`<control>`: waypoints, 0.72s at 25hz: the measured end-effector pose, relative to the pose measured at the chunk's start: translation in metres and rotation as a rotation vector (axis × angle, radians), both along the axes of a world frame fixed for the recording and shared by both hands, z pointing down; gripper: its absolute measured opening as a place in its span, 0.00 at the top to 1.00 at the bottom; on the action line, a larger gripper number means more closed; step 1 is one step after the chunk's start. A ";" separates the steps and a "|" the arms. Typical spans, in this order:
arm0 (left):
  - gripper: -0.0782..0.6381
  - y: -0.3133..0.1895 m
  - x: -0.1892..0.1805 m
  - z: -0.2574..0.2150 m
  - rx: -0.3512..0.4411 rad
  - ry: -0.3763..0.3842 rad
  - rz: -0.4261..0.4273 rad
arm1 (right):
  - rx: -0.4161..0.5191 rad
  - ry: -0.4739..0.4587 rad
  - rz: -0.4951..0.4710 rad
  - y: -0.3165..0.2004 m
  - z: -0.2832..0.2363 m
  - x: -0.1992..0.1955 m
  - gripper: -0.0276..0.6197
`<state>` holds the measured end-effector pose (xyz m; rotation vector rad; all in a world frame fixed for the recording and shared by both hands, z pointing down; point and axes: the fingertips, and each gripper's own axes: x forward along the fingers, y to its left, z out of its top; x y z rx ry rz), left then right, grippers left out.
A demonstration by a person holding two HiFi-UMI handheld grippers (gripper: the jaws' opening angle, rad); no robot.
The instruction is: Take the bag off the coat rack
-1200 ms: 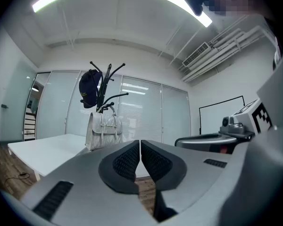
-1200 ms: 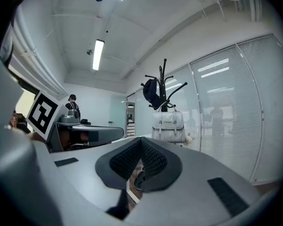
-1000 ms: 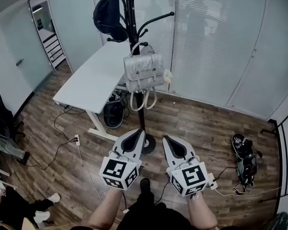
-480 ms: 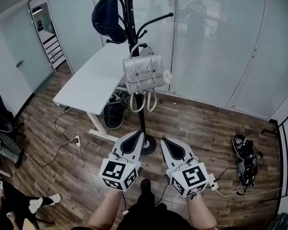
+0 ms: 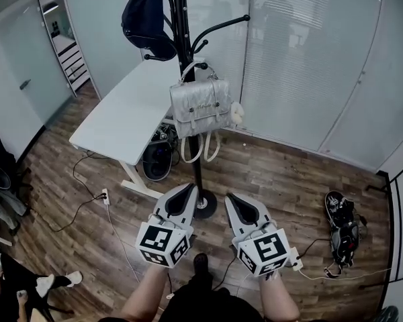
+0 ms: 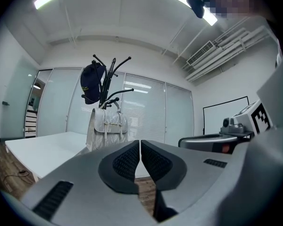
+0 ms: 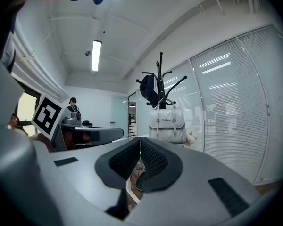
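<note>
A silver-grey bag hangs by its handle from a low hook of the black coat rack, with a small cream charm at its right side. The left gripper view shows the bag ahead on the left; the right gripper view has the bag ahead, slightly right. My left gripper and right gripper are held side by side low in the head view, well short of the bag. Both are shut with nothing between the jaws.
A dark bag or cap hangs on a higher hook. A white desk stands left of the rack, with cables on the wood floor. A dark item lies on the floor at right. Glass partitions close the back.
The view has shifted slightly: rack and bag sit a little lower and nearer in the head view. Both grippers stay shut and keep their places.
</note>
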<state>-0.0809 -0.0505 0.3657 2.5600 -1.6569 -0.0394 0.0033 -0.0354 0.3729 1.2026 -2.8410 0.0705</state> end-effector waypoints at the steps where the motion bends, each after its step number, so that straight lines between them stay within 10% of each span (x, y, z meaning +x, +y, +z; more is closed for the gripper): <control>1: 0.86 -0.006 -0.002 0.000 0.002 0.002 0.000 | 0.002 0.005 -0.002 -0.006 0.000 -0.002 0.91; 11: 0.85 -0.070 -0.018 -0.005 0.020 -0.017 0.047 | 0.011 0.009 0.034 -0.073 -0.007 -0.016 0.90; 18: 0.85 -0.105 -0.043 -0.007 0.043 0.008 0.049 | -0.013 0.034 0.068 -0.107 -0.001 -0.033 0.64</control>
